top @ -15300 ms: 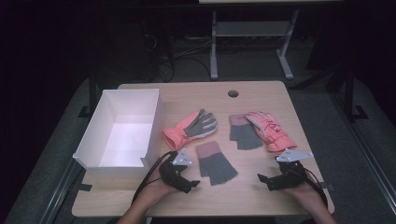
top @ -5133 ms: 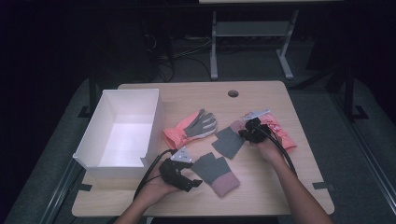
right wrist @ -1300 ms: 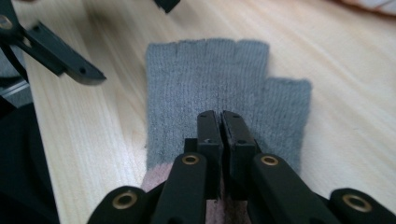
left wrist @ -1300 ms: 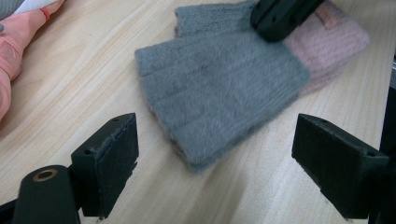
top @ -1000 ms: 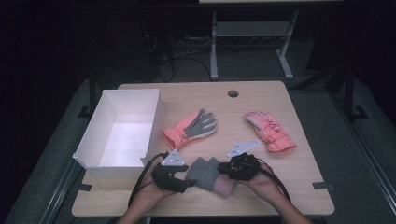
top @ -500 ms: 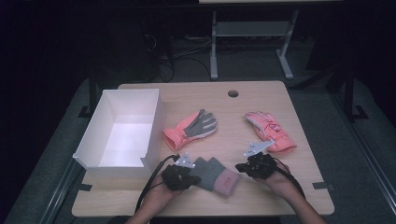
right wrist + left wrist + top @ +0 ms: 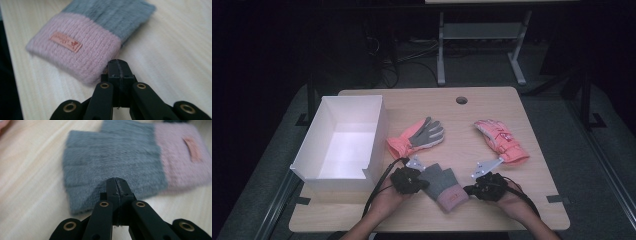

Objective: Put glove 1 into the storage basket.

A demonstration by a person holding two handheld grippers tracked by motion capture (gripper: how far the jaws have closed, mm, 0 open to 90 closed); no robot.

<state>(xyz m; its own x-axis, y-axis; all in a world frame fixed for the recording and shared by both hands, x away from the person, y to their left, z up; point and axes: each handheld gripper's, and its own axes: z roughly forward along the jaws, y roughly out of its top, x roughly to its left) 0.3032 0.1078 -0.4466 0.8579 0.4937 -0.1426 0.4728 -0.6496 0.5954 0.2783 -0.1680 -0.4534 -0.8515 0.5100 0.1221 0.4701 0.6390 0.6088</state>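
Note:
Two grey knit mittens with pink cuffs (image 7: 444, 186) lie stacked, slightly offset, near the table's front edge. My left gripper (image 7: 424, 184) is at their left side, shut on the grey edge of the mitten (image 7: 112, 157), and the fabric puckers up into the tips (image 7: 116, 181). My right gripper (image 7: 468, 190) sits just right of the stack with its jaws shut. Its tips (image 7: 117, 62) are against the corner of the pink cuff (image 7: 75, 52), which bears a small label, and nothing shows between them.
A white open box (image 7: 377, 130) stands at the left of the table. Behind the mittens lie an orange glove with a grey palm (image 7: 419, 135) and a second orange glove (image 7: 502, 140) to the right. A cable hole (image 7: 461, 100) is at the back.
The right gripper carried the second mitten onto the first, let go and drew off to the right. In the last half second it came back to the cuff's edge. The left gripper stayed put.

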